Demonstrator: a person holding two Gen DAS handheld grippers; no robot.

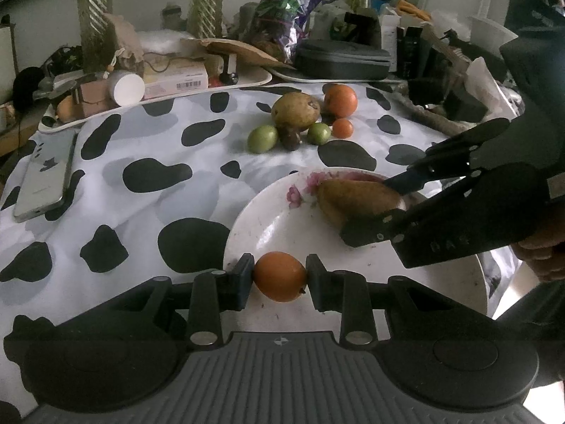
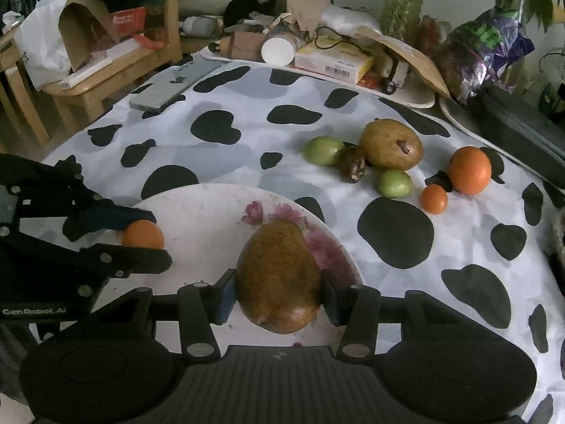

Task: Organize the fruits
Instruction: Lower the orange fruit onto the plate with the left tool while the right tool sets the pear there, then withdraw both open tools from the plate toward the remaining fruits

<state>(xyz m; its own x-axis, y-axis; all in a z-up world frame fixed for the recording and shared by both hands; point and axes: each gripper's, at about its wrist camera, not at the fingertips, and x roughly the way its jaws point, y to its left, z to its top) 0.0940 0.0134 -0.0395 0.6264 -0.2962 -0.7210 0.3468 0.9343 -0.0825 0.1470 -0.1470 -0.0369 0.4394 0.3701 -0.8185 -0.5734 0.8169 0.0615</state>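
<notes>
My left gripper (image 1: 280, 277) is shut on a small orange (image 1: 280, 276) over the near rim of a white flowered plate (image 1: 282, 219). My right gripper (image 2: 279, 295) is shut on a brown pear (image 2: 279, 275) over the same plate (image 2: 197, 219). In the left wrist view the right gripper (image 1: 383, 199) comes in from the right around the pear (image 1: 356, 199). In the right wrist view the left gripper (image 2: 148, 235) holds the small orange (image 2: 143, 235) at the plate's left. Loose fruit lies beyond: a second pear (image 2: 390, 144), two green fruits (image 2: 323, 150), a dark fruit (image 2: 353, 164), a big orange (image 2: 469, 169) and a small one (image 2: 433, 198).
The table wears a cow-spot cloth (image 1: 141, 176). A phone (image 1: 46, 176) lies at its left. Cluttered trays with boxes and a white jar (image 1: 125, 88) line the back, with a black case (image 1: 342, 58) and plants. A wooden chair (image 2: 106, 70) stands beyond the table.
</notes>
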